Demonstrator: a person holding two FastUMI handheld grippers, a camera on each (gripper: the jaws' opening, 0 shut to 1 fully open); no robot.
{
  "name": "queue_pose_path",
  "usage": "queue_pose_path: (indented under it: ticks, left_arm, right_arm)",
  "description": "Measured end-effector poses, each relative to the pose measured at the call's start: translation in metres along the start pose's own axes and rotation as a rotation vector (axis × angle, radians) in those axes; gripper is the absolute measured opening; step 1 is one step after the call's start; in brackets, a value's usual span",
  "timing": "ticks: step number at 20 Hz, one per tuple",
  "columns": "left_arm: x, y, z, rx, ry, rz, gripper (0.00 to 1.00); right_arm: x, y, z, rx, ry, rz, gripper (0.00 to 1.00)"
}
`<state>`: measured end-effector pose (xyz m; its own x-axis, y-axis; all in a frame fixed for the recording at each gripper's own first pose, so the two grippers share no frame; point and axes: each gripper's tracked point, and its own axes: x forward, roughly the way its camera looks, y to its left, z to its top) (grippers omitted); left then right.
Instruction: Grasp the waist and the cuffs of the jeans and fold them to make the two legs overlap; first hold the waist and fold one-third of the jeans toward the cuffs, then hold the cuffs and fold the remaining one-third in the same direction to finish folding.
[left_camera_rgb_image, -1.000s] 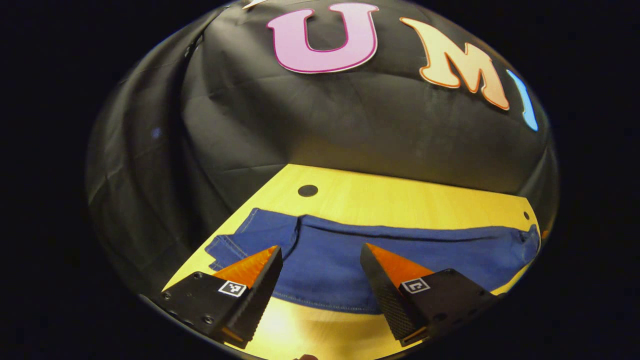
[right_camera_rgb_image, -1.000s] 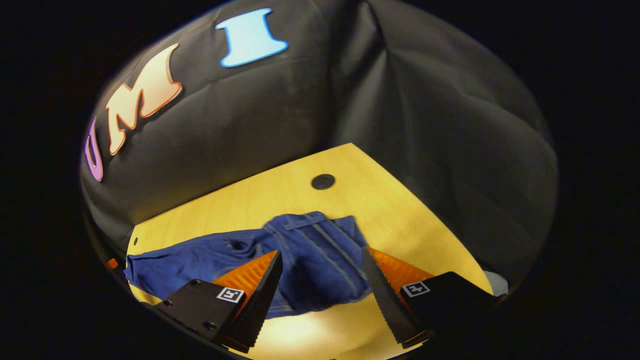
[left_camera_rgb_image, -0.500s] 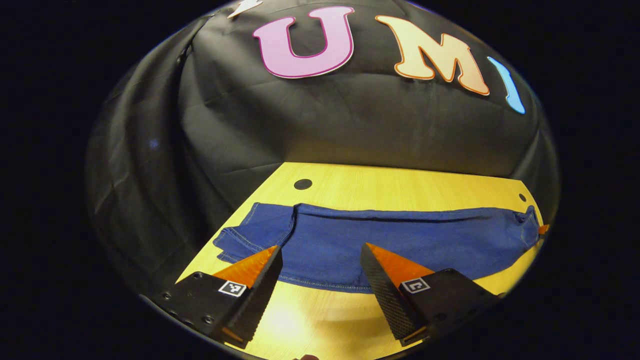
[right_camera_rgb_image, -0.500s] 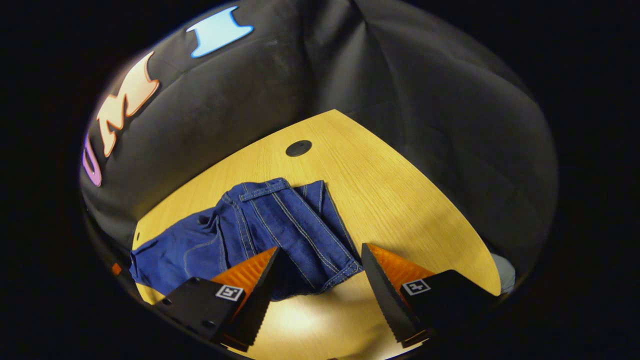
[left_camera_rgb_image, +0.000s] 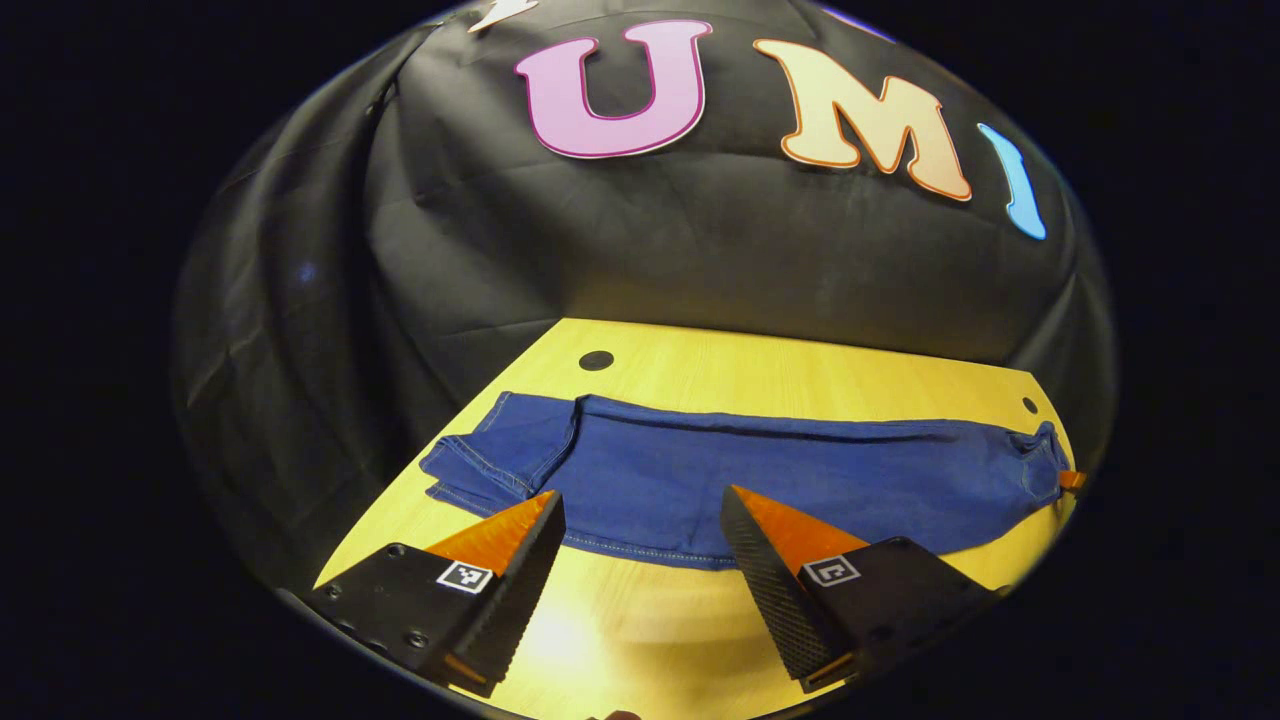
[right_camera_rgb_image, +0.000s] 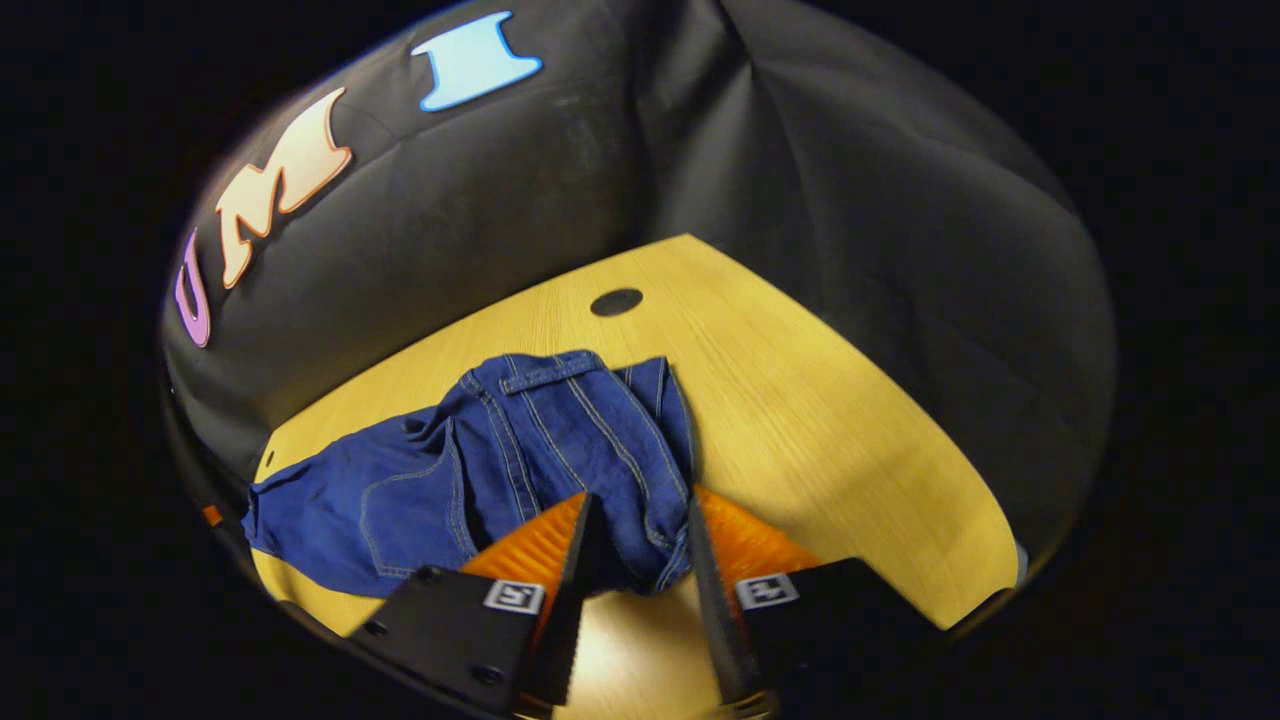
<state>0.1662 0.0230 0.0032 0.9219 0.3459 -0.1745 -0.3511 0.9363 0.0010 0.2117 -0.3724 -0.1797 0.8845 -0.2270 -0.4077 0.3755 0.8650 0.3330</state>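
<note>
Progress: the jeans (left_camera_rgb_image: 760, 480) lie full length on the table (left_camera_rgb_image: 800, 375), legs apparently already overlapped. I judge the waist third is being started; both thirds are left.
Right gripper (right_camera_rgb_image: 640, 545): jaws narrowed around the bunched waist (right_camera_rgb_image: 580, 420) edge. The cloth sits between the fingers, but whether both press on it I cannot tell.
Left gripper (left_camera_rgb_image: 640, 530): wide open, holding nothing, low over the table. The long near edge of the jeans lies just ahead of its tips.
Cuffs (left_camera_rgb_image: 480, 470): ahead and left of the left gripper, flat, untouched.
Next: secure the waist, then carry it toward the cuffs.
</note>
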Motion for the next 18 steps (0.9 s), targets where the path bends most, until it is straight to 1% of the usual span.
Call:
queue_pose_path:
  ticks: [3, 5, 6, 7, 8, 9, 12, 14, 16, 18]
  left_arm:
    - [-0.012, 0.003, -0.008, -0.011, 0.012, 0.012, 0.96]
    - [-0.019, 0.005, -0.012, -0.019, 0.017, 0.025, 0.96]
    - [-0.021, 0.006, -0.014, -0.028, 0.017, 0.031, 0.96]
    - [-0.024, 0.005, -0.015, -0.039, 0.020, 0.037, 0.96]
    - [-0.026, 0.005, -0.016, -0.052, 0.019, 0.041, 0.96]
    - [-0.028, 0.004, -0.016, -0.066, 0.016, 0.045, 0.96]
    - [-0.032, 0.001, -0.018, -0.104, 0.010, 0.042, 0.96]
    - [-0.034, 0.003, -0.020, -0.114, 0.008, 0.033, 0.96]
    - [-0.034, 0.006, -0.024, -0.129, 0.014, 0.016, 0.96]
    - [-0.034, 0.006, -0.023, -0.151, 0.003, -0.022, 0.95]
  right_arm:
    - [0.004, 0.003, -0.002, 0.061, 0.025, 0.031, 0.30]
    - [0.003, 0.003, 0.001, 0.074, -0.003, 0.061, 0.18]
    - [0.002, 0.004, 0.001, 0.068, -0.010, 0.069, 0.16]
    - [0.001, 0.003, 0.005, 0.077, -0.020, 0.066, 0.16]
    - [0.000, 0.002, 0.007, 0.085, -0.026, 0.059, 0.14]
    - [-0.001, 0.004, 0.008, 0.088, -0.029, 0.052, 0.06]
    - [-0.007, 0.005, 0.014, 0.092, -0.030, 0.041, 0.06]
    - [-0.017, 0.012, 0.025, 0.107, -0.045, 0.065, 0.05]
    - [-0.032, 0.025, 0.044, 0.149, -0.075, 0.122, 0.05]
    - [-0.047, 0.055, 0.066, 0.232, -0.110, 0.212, 0.05]
